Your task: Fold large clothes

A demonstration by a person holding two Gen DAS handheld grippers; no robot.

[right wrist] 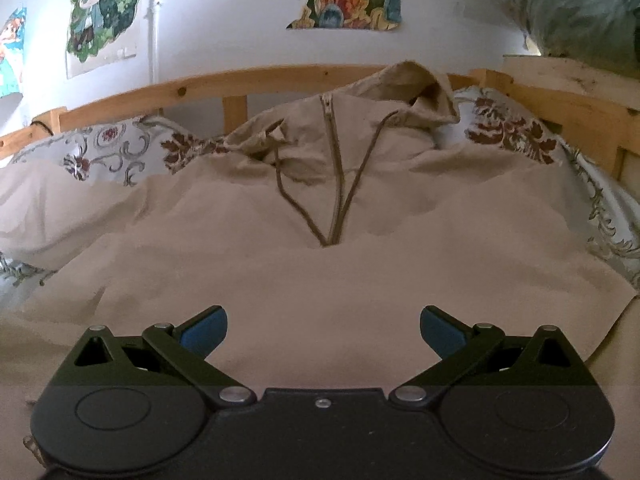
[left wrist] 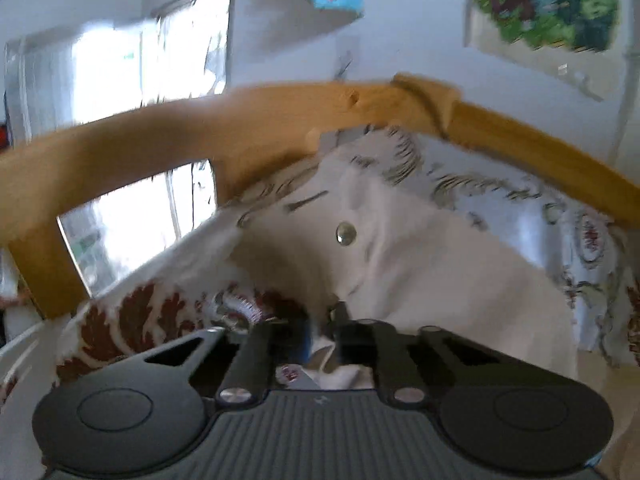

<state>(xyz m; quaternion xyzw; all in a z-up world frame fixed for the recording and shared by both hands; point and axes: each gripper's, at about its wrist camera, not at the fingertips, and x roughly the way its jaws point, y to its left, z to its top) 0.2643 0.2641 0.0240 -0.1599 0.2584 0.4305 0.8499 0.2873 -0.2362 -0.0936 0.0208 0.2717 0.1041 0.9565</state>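
A beige hooded jacket (right wrist: 320, 280) with a half zip and drawcords lies spread front-up on a patterned bed sheet (right wrist: 116, 148), hood toward the wooden rail. My right gripper (right wrist: 323, 330) hovers open just above the jacket's lower middle, blue pads wide apart and nothing between them. In the blurred left wrist view, a bunched part of the same jacket (left wrist: 400, 248), carrying a metal snap (left wrist: 346, 234), rises in front of my left gripper (left wrist: 320, 332). That gripper is shut, its jaws together and pinching a fold of the beige cloth.
A wooden bed rail (right wrist: 280, 76) runs along the far side; it also arcs across the left wrist view as the rail (left wrist: 160, 136). Posters (right wrist: 100, 8) hang on the white wall. A window (left wrist: 120, 64) is at the left. A wrapped bundle (right wrist: 580, 12) sits at the upper right.
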